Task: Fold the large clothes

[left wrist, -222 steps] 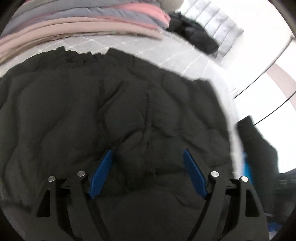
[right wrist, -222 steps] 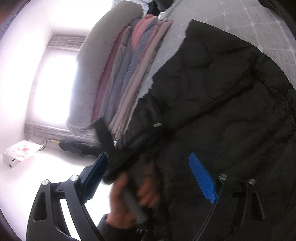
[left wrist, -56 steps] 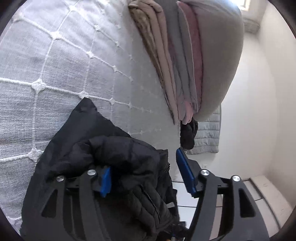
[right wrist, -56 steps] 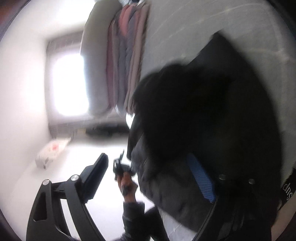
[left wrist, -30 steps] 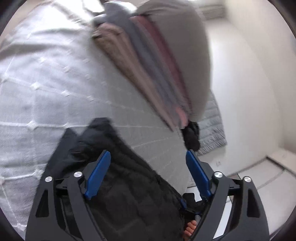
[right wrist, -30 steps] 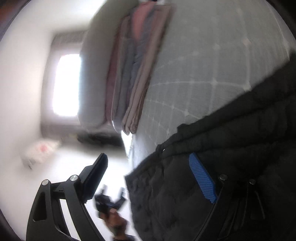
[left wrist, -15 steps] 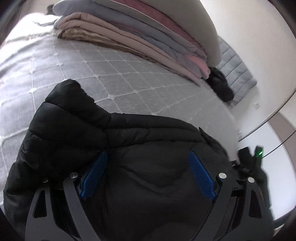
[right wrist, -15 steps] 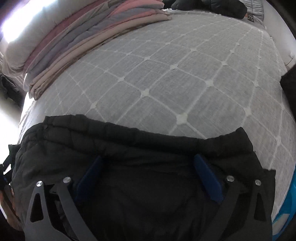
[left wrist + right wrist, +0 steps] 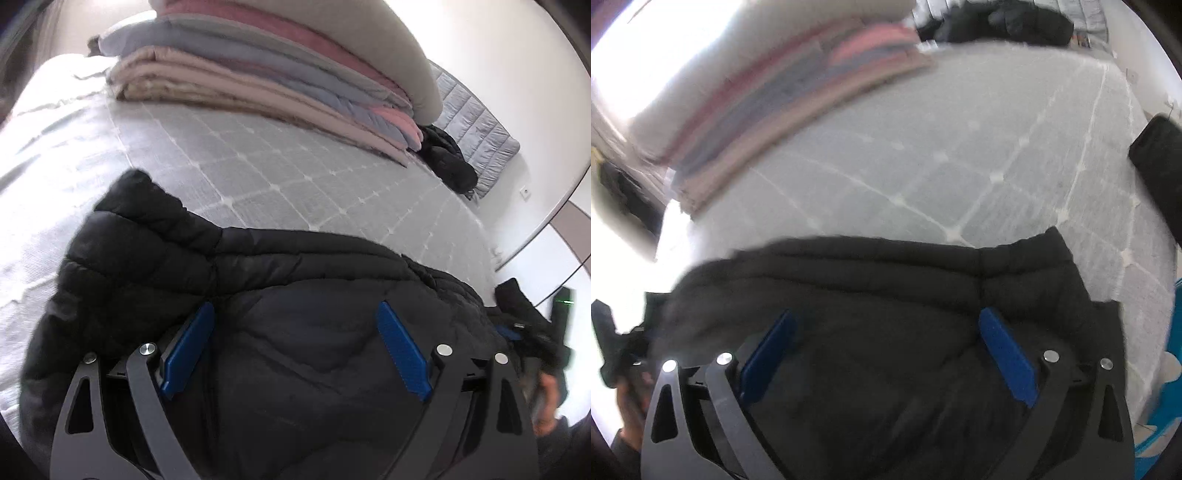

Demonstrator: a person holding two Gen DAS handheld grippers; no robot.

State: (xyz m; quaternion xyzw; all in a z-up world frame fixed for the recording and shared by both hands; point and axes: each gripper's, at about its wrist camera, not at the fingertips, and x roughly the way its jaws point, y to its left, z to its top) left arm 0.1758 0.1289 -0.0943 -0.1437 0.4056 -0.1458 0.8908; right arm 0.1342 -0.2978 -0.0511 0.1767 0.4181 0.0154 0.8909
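Observation:
A black quilted puffer jacket [image 9: 295, 280] lies folded on the grey quilted bed cover [image 9: 295, 170]. Its folded edge runs across the middle of both wrist views, and one bulky end sticks out at the left [image 9: 140, 206]. My left gripper [image 9: 295, 325] hovers over the jacket, blue pads wide apart and nothing pinched. The right gripper [image 9: 886, 332] hangs above the same jacket [image 9: 894, 280], open too, with only the fabric surface below it. At the left view's right edge a hand [image 9: 546, 402] holds the other gripper.
A stack of folded pink, lilac and beige blankets [image 9: 258, 85] under a pale bolster lies at the far side of the bed. Another dark garment [image 9: 447, 162] and a grey quilted pad [image 9: 476, 133] lie beyond the bed's corner. A black item [image 9: 1160, 155] lies on the cover at the right.
Both grippers have let go of the jacket and rolled level. The bunched jacket has come down flat onto the bed, folded, and the right gripper has drawn back slightly.

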